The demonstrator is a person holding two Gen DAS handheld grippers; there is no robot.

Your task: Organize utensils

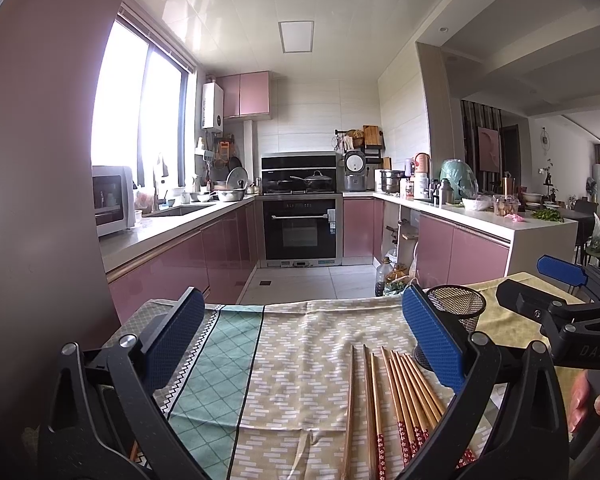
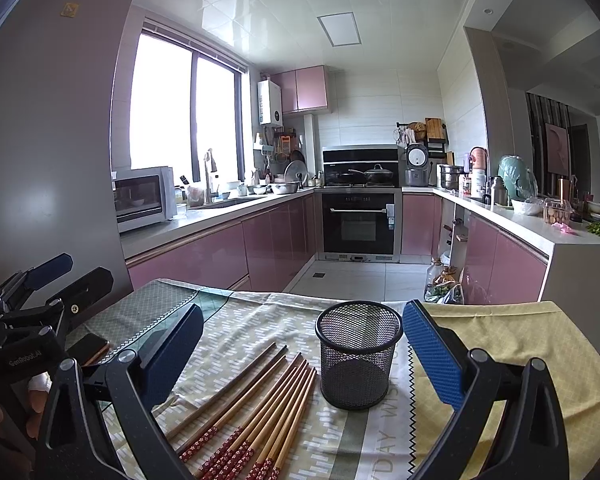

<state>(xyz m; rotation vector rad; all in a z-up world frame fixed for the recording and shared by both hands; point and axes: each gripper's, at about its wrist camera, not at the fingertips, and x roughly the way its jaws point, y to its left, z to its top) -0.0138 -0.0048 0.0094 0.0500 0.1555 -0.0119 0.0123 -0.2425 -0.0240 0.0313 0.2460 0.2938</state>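
Note:
Several wooden chopsticks [image 1: 396, 396] with red patterned ends lie loose on the patterned tablecloth [image 1: 292, 360]. In the right wrist view the chopsticks [image 2: 260, 404] fan out left of an empty, upright black mesh cup [image 2: 358, 354]. The mesh cup [image 1: 460, 308] shows partly behind the right finger in the left wrist view. My left gripper [image 1: 302, 336] hovers open over the cloth, left of the chopsticks, holding nothing. My right gripper [image 2: 302, 348] is open too, with the cup and chopsticks between and ahead of its fingers, untouched. Each gripper appears at the edge of the other's view.
A dark phone [image 2: 88, 346] lies on the cloth at the left. The table's far edge [image 2: 300, 296] drops to a tiled kitchen floor. Pink cabinets, an oven [image 2: 358, 224] and cluttered counters stand beyond. A yellow cloth [image 2: 500, 336] covers the table's right side.

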